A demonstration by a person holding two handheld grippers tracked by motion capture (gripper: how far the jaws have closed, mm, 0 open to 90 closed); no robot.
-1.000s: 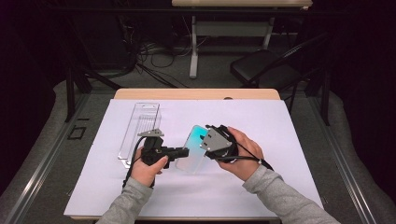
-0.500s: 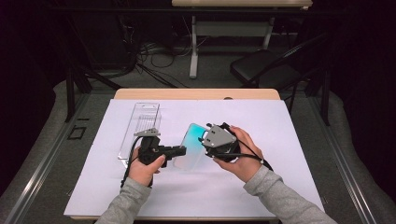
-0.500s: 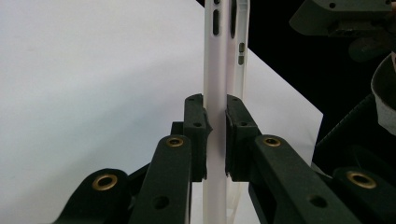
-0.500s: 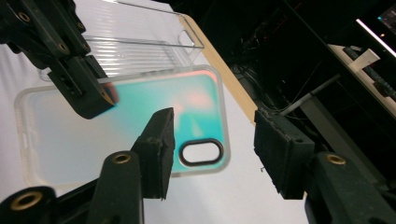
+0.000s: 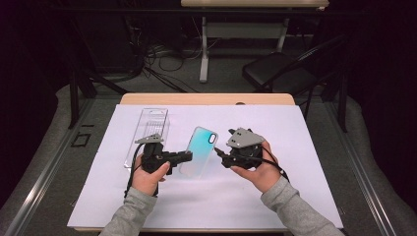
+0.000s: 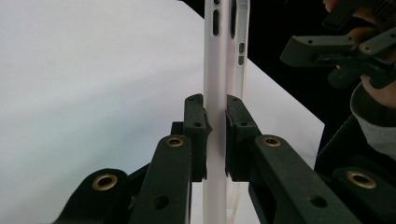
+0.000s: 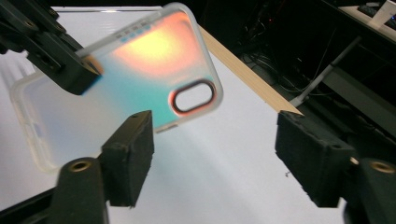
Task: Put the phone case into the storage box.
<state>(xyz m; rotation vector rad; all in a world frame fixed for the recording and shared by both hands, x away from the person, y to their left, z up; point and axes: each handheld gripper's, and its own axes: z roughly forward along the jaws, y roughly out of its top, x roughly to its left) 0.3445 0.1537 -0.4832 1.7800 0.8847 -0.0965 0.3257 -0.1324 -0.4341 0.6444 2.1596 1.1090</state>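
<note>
While the left gripper (image 5: 188, 156) clamps its jaws on the long edge of the phone case (image 5: 198, 150), the case hangs just above the white sheet (image 5: 295, 147) near the middle of the table, camera cutout pointing away from the person. In the left gripper view both pads (image 6: 195, 125) press flat on the pale case wall. The right gripper (image 5: 219, 153) sits just beside the case's other edge; its jaws have just been opening and now stand wide apart, with nothing pinched between them. A clear plastic tray (image 5: 147, 135) lies on the sheet to the left, near the left hand (image 5: 147, 176).
</note>
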